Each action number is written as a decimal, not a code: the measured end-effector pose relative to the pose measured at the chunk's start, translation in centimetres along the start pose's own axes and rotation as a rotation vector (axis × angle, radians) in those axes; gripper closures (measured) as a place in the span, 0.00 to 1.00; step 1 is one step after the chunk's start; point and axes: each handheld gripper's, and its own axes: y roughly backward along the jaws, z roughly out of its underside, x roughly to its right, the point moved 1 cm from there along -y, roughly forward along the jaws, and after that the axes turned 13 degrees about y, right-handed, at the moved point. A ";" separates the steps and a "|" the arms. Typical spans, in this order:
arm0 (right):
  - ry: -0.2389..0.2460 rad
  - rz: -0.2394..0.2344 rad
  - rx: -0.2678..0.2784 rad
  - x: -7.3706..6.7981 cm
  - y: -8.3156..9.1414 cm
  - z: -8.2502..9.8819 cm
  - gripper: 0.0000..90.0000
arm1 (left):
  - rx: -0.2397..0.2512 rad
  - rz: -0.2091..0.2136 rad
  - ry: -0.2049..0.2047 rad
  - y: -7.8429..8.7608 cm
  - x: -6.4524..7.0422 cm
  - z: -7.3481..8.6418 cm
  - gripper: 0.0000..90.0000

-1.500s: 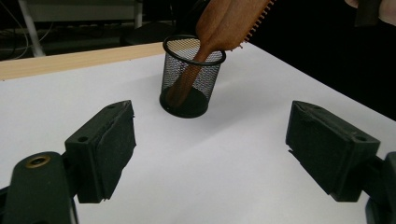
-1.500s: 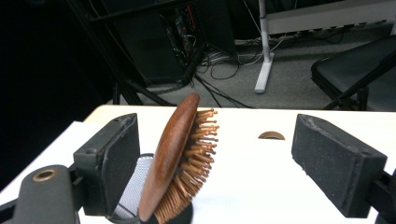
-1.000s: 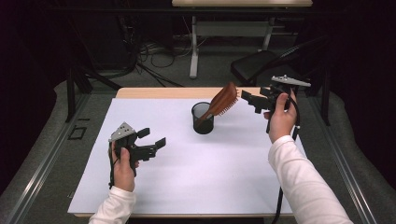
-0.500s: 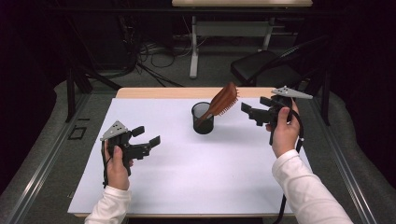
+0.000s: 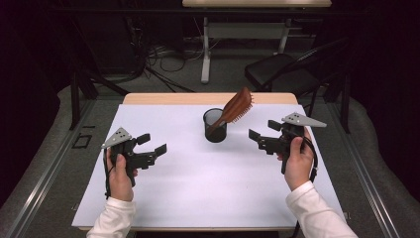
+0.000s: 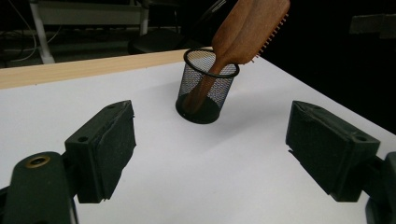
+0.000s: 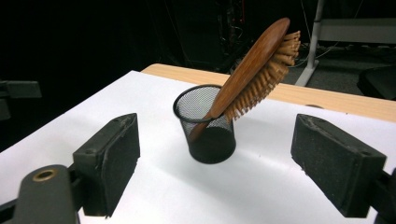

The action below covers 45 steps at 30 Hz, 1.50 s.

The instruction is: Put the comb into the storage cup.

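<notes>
Your right gripper (image 5: 261,133) has drawn back from the wooden hairbrush (image 5: 236,108) over the last second: a second ago it was up beside the brush head at the far right of the table, and now it sits lower and nearer to you, well apart from the brush, with its jaws spread wide and nothing between them. Your left gripper (image 5: 151,146) has also slid a little toward the near left of the white table top (image 5: 198,188), and its jaws likewise stand open and empty. The hairbrush has not shifted across those frames. It stands handle-down in the black mesh cup (image 5: 215,126), which sits toward the far middle of the table, and the brush head leans out over the rim up and to the right, bristles facing right and down. In the right gripper view the handle rests against the rim of the cup (image 7: 205,125) with the bristled head (image 7: 261,70) well above it; in the left gripper view you see the smooth wooden back (image 6: 243,28) instead. Read together, this looks like a finished placement: the brush is in the cup, released, and both hands are backing off. The lean looks steady, but the head overhangs the rim, so a nudge to the cup could tip it.
</notes>
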 end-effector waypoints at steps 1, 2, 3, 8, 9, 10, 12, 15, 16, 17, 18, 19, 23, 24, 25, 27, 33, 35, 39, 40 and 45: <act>-0.002 -0.002 0.006 -0.2 0.3 0.2 0.17 | -0.004 0.001 -0.005 0.1 0.0 0.0 0.18; -0.004 -0.007 0.012 -0.4 0.6 0.5 0.17 | -0.005 0.002 -0.008 0.1 0.1 0.0 0.18; -0.004 -0.007 0.018 -0.6 0.8 0.8 0.17 | -0.006 0.002 -0.010 0.1 0.1 -0.1 0.18; 0.008 -0.018 0.025 -1.5 2.4 2.4 0.17 | -0.009 0.006 -0.014 0.3 0.2 -0.2 0.18; 0.010 -0.015 0.024 -1.7 2.7 2.7 0.17 | -0.011 0.005 -0.014 0.3 0.3 -0.2 0.18; 0.019 -0.011 0.020 -1.8 3.0 3.1 0.17 | -0.014 0.008 -0.021 0.3 0.3 -0.3 0.18; 0.028 -0.010 0.017 -1.9 3.6 3.5 0.17 | -0.021 0.010 -0.021 0.3 0.5 -0.4 0.18; 0.027 -0.011 0.015 -2.0 4.8 4.1 0.17 | -0.027 0.010 -0.036 0.4 0.8 -0.6 0.18; 0.028 -0.010 0.018 -1.9 5.1 4.3 0.17 | -0.031 0.008 -0.040 0.5 0.9 -0.7 0.18; 0.029 -0.006 0.019 -1.9 5.5 4.5 0.17 | -0.037 0.007 -0.043 0.6 1.0 -0.8 0.18; 0.029 -0.004 0.019 -1.9 5.8 4.6 0.17 | -0.043 0.009 -0.047 0.7 1.1 -0.8 0.18; 0.026 -0.003 0.016 -1.8 6.0 4.8 0.17 | -0.047 0.010 -0.051 0.8 1.1 -0.8 0.18; 0.017 0.008 0.009 -1.6 6.9 5.8 0.17 | -0.064 0.014 -0.067 1.4 1.3 -0.9 0.18; 0.016 0.012 0.007 -1.5 7.0 5.9 0.17 | -0.065 0.016 -0.071 1.6 1.3 -0.8 0.18; 0.007 0.016 0.004 -1.5 7.2 6.3 0.17 | -0.064 0.018 -0.072 1.8 1.2 -0.7 0.18; 0.006 0.028 0.003 -1.3 7.5 6.8 0.17 | -0.072 0.022 -0.071 2.2 1.1 -0.5 0.18; -0.010 0.047 -0.008 -1.0 8.0 8.5 0.17 | -0.089 0.010 -0.055 3.3 0.0 0.8 0.18; -0.031 0.054 -0.004 -0.9 8.1 9.3 0.17 | -0.088 -0.001 -0.054 3.6 -0.5 1.3 0.18; -0.046 0.076 -0.021 -0.6 8.1 10.8 0.17 | -0.085 -0.015 -0.051 4.3 -1.4 2.5 0.18; -0.044 0.077 -0.024 -0.5 8.1 11.1 0.17 | -0.085 -0.019 -0.041 4.4 -1.6 2.9 0.18; -0.051 0.084 -0.024 -0.5 7.8 12.3 0.17 | -0.071 -0.030 -0.017 4.8 -2.9 4.4 0.18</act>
